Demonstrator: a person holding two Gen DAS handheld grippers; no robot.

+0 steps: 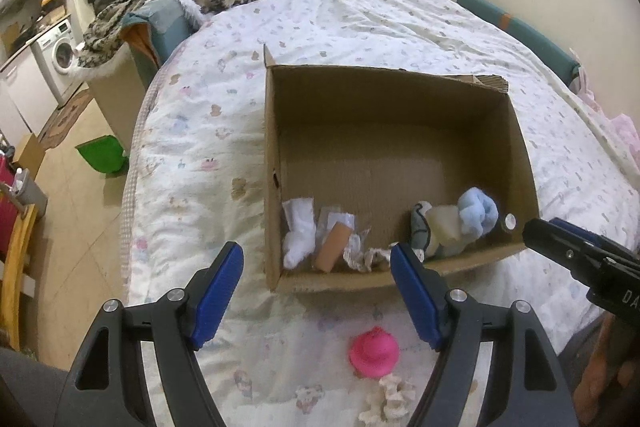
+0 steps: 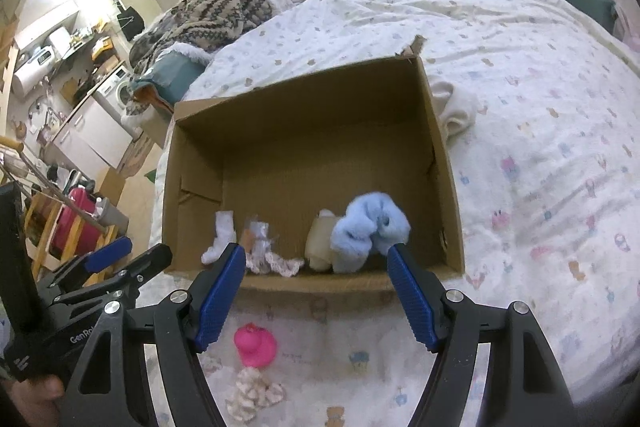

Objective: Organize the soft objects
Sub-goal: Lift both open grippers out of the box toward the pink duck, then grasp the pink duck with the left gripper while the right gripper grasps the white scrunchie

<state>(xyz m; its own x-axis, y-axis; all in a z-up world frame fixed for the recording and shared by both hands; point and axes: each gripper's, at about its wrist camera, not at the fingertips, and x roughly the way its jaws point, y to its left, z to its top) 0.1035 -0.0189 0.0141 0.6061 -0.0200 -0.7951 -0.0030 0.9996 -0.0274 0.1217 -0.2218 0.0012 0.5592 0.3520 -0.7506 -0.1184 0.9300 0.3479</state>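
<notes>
Left wrist view. Left gripper [image 1: 316, 263]: black frame, ribbed blue pads, jaws spread wide and holding nothing, hovering over the bed just short of the box. Cardboard box [image 1: 272, 147]: brown, corrugated, open-topped, rectangular, resting on the quilt [image 1: 192, 131], which is white, padded and printed with small pastel figures. Along the box's near wall, left to right: white sock [image 1: 298, 231], soft and crumpled; tan roll [image 1: 332, 247], smooth, cylindrical, in clear wrapping; lace scrap [image 1: 362, 257], cream; cream plush piece [image 1: 442, 227]; fluffy light-blue bundle [image 1: 478, 211]. Outside the box, on the quilt beside the near wall: pink rubber duck [image 1: 374, 351], glossy and rounded, and just below it a crocheted cream piece [image 1: 390, 401]. Right gripper tip at the right edge; cannot tell its jaw state here.

Right wrist view. Right gripper [image 2: 316, 263]: same build, jaws spread wide, empty, poised before the box's [image 2: 436, 131] near wall. Blue bundle [image 2: 370, 227] lies inside, near the right pad. Duck [image 2: 256, 345] and crocheted piece [image 2: 252, 393] lie on the quilt [image 2: 540, 147] between the jaws. Knitted patterned blanket [image 2: 216, 15] is heaped at the far end of the bed.
</notes>
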